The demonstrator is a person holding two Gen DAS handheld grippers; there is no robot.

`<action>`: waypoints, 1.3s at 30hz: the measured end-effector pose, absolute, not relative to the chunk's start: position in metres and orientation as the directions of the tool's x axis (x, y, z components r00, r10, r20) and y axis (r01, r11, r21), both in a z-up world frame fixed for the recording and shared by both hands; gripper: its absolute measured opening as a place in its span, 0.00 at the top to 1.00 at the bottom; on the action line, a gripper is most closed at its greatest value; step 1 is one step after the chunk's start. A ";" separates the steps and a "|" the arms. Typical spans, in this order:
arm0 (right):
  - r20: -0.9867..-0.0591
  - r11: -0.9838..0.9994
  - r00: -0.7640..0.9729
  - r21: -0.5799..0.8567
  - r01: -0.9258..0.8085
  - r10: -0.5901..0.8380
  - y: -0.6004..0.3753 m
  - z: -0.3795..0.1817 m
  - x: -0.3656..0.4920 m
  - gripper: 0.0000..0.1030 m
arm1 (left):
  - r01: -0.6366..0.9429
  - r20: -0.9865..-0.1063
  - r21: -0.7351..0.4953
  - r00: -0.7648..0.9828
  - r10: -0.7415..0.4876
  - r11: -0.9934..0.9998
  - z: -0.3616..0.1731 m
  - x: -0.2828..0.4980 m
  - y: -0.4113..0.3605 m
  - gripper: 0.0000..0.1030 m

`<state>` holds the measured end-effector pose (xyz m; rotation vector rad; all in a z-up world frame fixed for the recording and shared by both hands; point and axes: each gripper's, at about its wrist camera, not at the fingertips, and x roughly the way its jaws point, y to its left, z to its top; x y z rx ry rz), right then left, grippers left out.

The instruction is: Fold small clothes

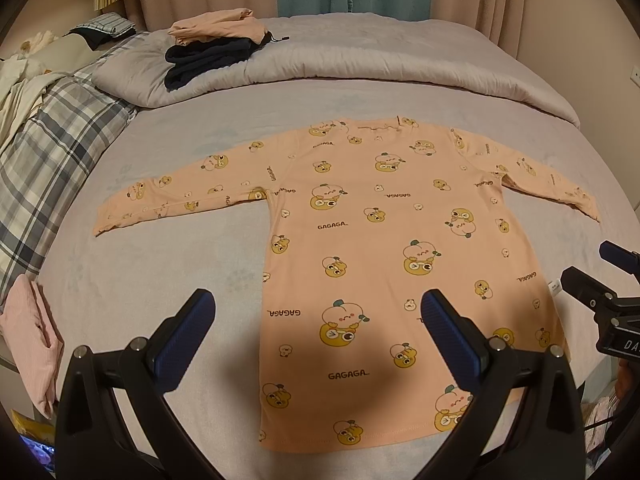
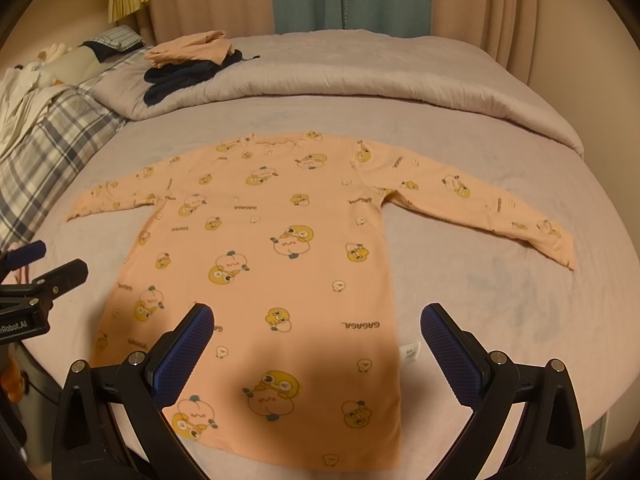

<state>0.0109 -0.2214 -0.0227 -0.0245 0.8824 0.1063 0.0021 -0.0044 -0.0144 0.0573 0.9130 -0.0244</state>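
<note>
A peach long-sleeved child's shirt with yellow cartoon prints lies flat and spread out on the bed, both sleeves stretched to the sides; it also shows in the right wrist view. My left gripper is open and empty, hovering over the shirt's lower left part near the hem. My right gripper is open and empty, hovering over the shirt's lower right edge, by a white care label. The right gripper also shows at the edge of the left wrist view, the left gripper in the right wrist view.
The bed has a grey-lilac sheet. A folded grey duvet lies across the back, with folded peach and dark clothes on it. A plaid blanket is at the left; a folded pink garment lies at the near left edge.
</note>
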 end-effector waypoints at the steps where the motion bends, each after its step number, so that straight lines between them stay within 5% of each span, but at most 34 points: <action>1: -0.772 0.994 0.630 0.022 -0.102 0.082 -0.221 -0.023 0.011 0.01 | 0.046 -0.792 0.040 0.611 0.003 0.998 -0.015 0.002 -0.005 0.00; 11: -0.775 0.993 0.622 0.061 -0.102 0.112 -0.227 -0.026 0.015 0.01 | 0.055 -0.796 -0.003 0.604 -0.036 0.998 -0.018 0.006 -0.003 0.00; 23: -0.685 0.805 0.600 0.582 0.111 0.413 -0.334 -0.072 0.029 0.01 | 0.034 -0.850 -0.289 0.451 -0.272 0.957 -0.056 0.038 0.008 0.00; 39: -0.674 0.569 0.725 0.657 0.495 0.147 -0.494 -0.111 0.047 0.01 | 0.042 -0.846 -0.340 0.422 -0.325 0.940 -0.064 0.108 -0.012 0.00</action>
